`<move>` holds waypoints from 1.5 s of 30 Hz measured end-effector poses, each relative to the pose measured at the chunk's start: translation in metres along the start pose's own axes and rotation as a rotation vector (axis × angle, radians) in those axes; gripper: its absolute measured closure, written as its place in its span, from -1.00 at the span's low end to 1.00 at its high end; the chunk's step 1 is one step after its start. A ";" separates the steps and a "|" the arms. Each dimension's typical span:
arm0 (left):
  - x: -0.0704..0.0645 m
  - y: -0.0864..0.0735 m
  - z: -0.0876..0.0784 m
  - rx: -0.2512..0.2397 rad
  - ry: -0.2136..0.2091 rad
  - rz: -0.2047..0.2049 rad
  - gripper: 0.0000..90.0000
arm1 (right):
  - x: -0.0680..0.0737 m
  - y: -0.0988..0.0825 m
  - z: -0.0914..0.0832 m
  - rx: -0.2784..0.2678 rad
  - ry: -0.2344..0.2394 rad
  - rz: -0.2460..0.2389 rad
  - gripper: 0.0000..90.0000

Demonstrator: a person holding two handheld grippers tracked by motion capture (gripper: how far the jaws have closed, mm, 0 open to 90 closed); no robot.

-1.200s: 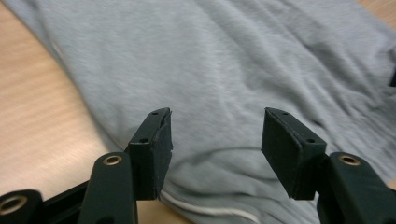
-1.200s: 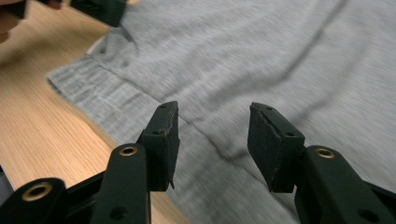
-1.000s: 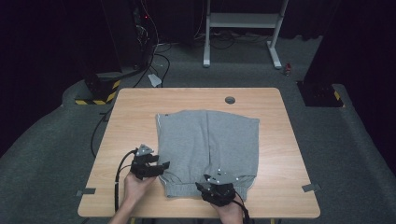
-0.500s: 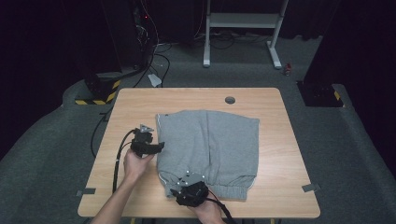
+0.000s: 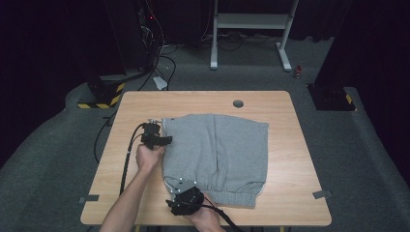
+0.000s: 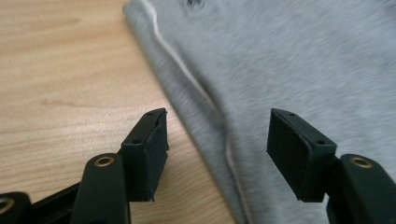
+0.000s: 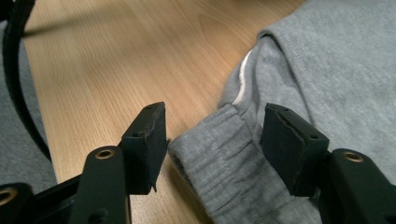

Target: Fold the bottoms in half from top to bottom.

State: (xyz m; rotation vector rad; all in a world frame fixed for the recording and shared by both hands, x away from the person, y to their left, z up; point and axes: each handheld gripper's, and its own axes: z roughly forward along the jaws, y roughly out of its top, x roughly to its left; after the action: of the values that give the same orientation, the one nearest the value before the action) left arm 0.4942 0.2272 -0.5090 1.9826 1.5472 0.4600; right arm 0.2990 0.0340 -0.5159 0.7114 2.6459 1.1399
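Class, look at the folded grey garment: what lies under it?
The grey garment rests flat on the wooden table, whose bare top shows all around it. Whatever lies beneath or inside the folded layers is covered.

In the high view the right tongs (image 5: 170, 207) sit under their own black body, so their tips and the gap between them cannot be made out, and the hand (image 5: 205, 220) behind them runs off the bottom edge. In the left gripper view the grey garment (image 6: 299, 60) is blurred and cut off at the top and right edges.
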 end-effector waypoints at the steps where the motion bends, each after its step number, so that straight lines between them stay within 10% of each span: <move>1: -0.001 0.000 0.001 -0.007 0.010 0.000 -0.16 | 0.002 0.000 0.000 0.001 -0.009 -0.010 -0.11; 7: -0.005 -0.002 0.004 -0.031 0.055 0.067 -0.06 | 0.012 -0.002 0.004 0.034 -0.092 -0.127 -0.04; 25: -0.007 -0.002 0.004 -0.048 0.003 0.074 0.86 | 0.009 -0.003 -0.005 0.063 -0.071 -0.107 0.81; 32: 0.002 0.002 0.000 -0.021 -0.049 0.057 0.90 | 0.008 -0.003 -0.008 0.059 -0.068 -0.096 0.87; 45: 0.003 0.016 -0.038 -0.170 -0.195 -0.004 0.91 | 0.005 -0.002 -0.032 0.008 -0.051 -0.062 0.88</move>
State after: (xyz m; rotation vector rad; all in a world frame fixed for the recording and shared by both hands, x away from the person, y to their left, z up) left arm 0.4848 0.2363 -0.4699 1.8357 1.3458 0.3718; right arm 0.2834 0.0148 -0.4946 0.6458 2.6127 1.0814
